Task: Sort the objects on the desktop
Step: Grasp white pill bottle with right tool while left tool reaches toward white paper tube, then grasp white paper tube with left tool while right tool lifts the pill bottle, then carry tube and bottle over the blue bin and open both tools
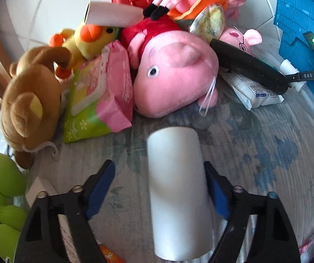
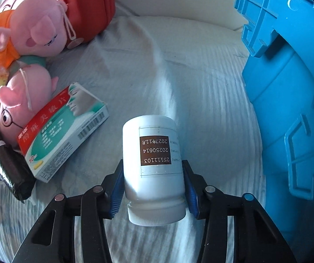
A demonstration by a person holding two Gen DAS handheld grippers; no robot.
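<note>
The right gripper (image 2: 153, 188) clamps a white plastic pill bottle (image 2: 153, 166), cap toward the camera, above the cloth-covered desk (image 2: 211, 109) just beside the blue plastic crate (image 2: 288, 109). The left gripper (image 1: 159, 188) stands spread around a plain white cylinder (image 1: 176, 192); only one pad seems to touch it, so no grip yet. Sorting looks barely begun: the pink pig plush (image 1: 174, 74), brown bear plush (image 1: 29, 109), pink-and-green wipes pack (image 1: 100, 100) and red-and-teal medicine box (image 2: 64, 131) lie heaped together.
</note>
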